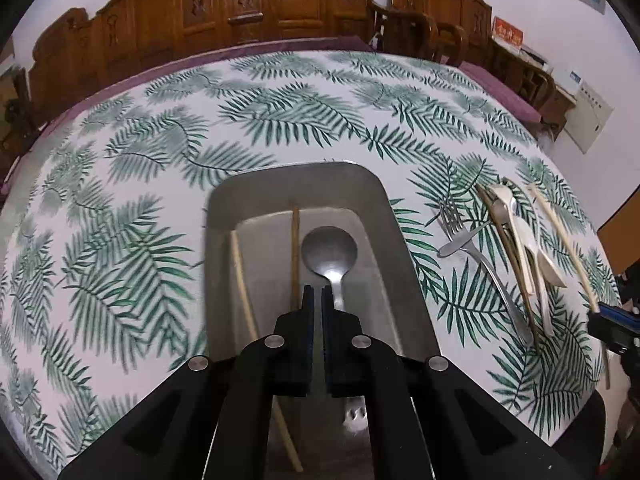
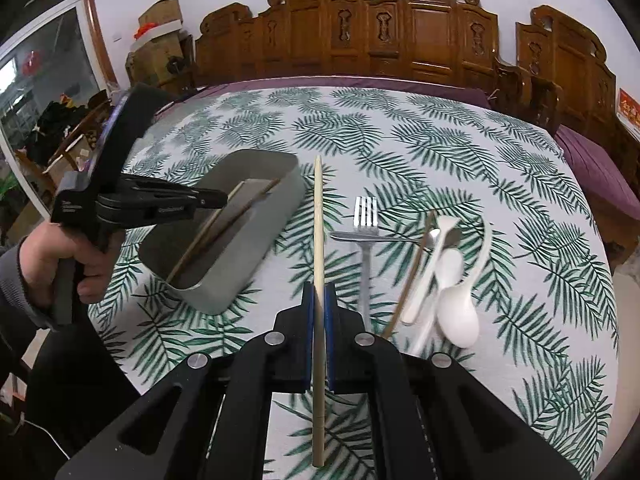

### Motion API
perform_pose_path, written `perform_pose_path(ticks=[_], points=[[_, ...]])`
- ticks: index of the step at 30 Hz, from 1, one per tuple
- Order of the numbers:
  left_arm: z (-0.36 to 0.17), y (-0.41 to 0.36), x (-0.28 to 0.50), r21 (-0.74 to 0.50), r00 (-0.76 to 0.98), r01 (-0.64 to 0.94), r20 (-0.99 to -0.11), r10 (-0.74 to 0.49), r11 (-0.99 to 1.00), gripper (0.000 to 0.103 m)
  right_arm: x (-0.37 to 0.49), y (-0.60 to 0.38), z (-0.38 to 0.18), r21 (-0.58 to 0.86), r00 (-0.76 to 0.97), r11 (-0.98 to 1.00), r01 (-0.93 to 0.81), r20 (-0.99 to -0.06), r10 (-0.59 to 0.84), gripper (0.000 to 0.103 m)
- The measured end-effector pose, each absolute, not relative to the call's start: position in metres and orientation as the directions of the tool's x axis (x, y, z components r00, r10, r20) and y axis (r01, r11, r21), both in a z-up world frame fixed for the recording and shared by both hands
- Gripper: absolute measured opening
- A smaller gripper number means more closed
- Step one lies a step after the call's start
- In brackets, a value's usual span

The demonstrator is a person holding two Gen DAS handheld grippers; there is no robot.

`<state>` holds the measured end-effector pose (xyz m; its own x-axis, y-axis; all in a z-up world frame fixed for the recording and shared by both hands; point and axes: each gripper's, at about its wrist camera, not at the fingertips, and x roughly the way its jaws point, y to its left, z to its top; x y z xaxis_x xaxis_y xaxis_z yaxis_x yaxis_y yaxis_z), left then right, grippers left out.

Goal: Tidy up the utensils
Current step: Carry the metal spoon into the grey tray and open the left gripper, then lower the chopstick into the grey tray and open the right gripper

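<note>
Right wrist view: the right gripper [image 2: 319, 300] pinches a pale chopstick [image 2: 318, 220], its long axis running straight ahead along the fingers, tip pointing away over the leaf-print tablecloth [image 2: 440, 152]. The grey bin [image 2: 240, 264] sits just left. The left gripper [image 1: 317, 300] hovers over that bin's metal spoon [image 1: 329, 250], its fingers nearly together and holding nothing.
</note>
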<state>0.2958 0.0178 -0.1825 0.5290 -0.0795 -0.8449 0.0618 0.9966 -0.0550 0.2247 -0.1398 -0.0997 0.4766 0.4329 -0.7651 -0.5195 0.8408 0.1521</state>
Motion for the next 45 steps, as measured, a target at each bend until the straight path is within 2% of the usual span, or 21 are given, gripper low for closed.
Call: perform_pose_path(ticks=[11,20,24,38,45], points=[[-0.144,0.059,0.254,-0.094,0.587,0.039,-0.804,-0.099,0.995,0.001,0.227,-0.077,-0.096,0.171,0.443,0.811,-0.560,-0.765,0.468,0.006],[-0.125,0.093,0.224,-0.104,0.620,0.012,-0.779,-0.089,0.995,0.009,0.246,-0.027,-0.104,0.222,0.406,0.808,-0.545,-0.774,0.486,0.006],[-0.120,0.105,0.215,-0.096,0.629,0.008,-0.773,-0.080,0.995,0.009,0.255,-0.010,-0.108,0.268,0.383,0.807,-0.526,-0.773,0.506,0.006],[-0.119,0.124,0.198,-0.082,0.632,0.015,-0.771,-0.073,0.997,0.009,0.280,0.024,-0.142,0.242,0.362,0.849,-0.469,-0.824,0.435,0.006],[-0.121,0.122,0.196,-0.084,0.627,0.019,-0.775,-0.077,0.996,0.009,0.290,0.025,-0.152,0.294,0.341,0.851,-0.436,-0.821,0.458,0.006]])
